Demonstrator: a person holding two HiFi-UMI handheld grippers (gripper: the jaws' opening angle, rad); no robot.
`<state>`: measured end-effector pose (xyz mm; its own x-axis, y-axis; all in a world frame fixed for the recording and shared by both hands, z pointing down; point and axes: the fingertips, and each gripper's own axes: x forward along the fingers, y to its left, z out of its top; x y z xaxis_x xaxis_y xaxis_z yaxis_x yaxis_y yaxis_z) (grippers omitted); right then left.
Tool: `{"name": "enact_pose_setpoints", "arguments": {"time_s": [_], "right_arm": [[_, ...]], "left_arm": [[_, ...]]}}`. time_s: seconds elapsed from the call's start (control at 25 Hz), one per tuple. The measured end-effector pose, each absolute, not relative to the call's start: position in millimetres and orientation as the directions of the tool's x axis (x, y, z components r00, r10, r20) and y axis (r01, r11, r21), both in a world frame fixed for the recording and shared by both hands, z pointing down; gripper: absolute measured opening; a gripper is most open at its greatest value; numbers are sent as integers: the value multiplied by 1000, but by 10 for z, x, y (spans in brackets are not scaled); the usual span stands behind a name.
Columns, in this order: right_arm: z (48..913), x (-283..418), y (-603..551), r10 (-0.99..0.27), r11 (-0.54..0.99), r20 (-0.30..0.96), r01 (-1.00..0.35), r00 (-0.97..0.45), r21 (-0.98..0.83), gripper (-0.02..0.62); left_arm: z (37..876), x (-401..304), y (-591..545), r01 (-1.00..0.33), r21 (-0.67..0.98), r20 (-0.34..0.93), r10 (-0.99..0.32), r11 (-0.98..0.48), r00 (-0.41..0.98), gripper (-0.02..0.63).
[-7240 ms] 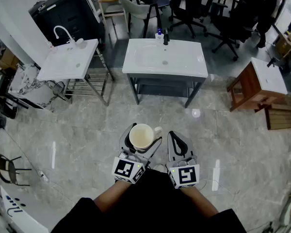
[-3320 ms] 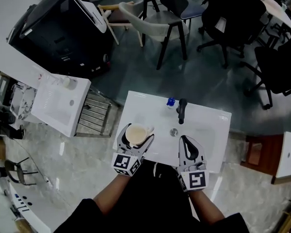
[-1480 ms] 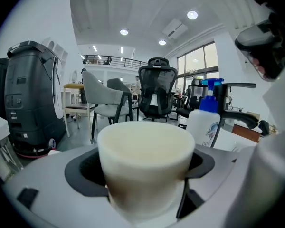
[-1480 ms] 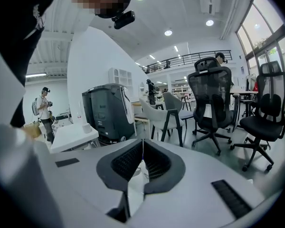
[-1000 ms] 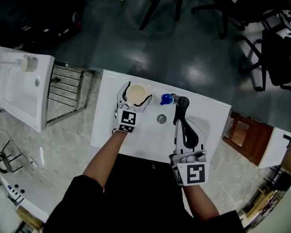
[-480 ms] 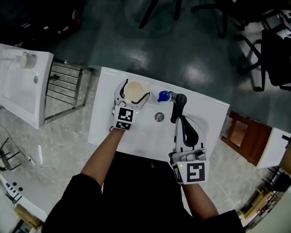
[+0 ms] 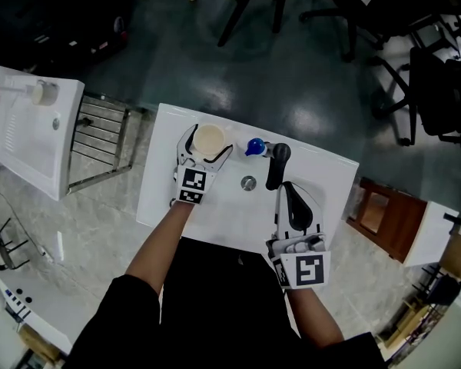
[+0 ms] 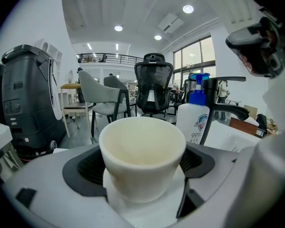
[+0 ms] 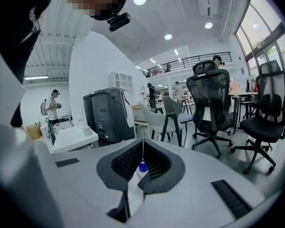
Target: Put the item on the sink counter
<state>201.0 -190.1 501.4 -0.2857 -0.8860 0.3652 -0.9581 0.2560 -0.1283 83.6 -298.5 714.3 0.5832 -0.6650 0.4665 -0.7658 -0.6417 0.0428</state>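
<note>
**Current step: placement.** The left claw (image 7: 205, 146) is clamped on the cream cup (image 7: 209, 138), one jaw on each side of the cup wall. The cup is upright, mouth up, and empty. It sits over the rear strip of the white sink tabletop (image 7: 157, 198), to the left of the black faucet (image 7: 276, 164). The blue-capped soap bottle (image 7: 255, 146) stands between the cup and the faucet, near the cup but not touching it.

The left gripper view shows white surface directly under the cup base. Whether the base already bears on the tabletop cannot be confirmed.

The right claw (image 7: 289, 194) is closed and empty. It is held over the basin in front of the faucet, to the right of the drain (image 7: 248, 182), and plays no part in this step.

**Assessment.** The carry appears complete. Only the set-down and release are left.

**Next move, requirements:**
1. Lower the cup vertically until the base seats flat on the strip left of the faucet.
2. Keep the cup level and clear of the soap bottle.
3. Part the left jaws evenly, so that neither jaw drags the cup wall.
4. Withdraw the left claw toward the person, away from the faucet, without sweeping sideways into the bottle.
</note>
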Motion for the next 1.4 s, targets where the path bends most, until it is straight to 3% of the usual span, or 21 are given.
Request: {"name": "enact_pose_setpoints", "arguments": {"time_s": [1.12,1.4], "right_arm": [[4902,1644,-1198,-885,316,315,-939,-343,-135,32],[4888,1569,-1054,-885,318,315,-939,-342,-127,32]], "left_arm": [[6584,143,-1864,-849,155,475,-716,-504,512,451],[6027,170,-1513,-845,232,398,-746,-481,534,449]]}}
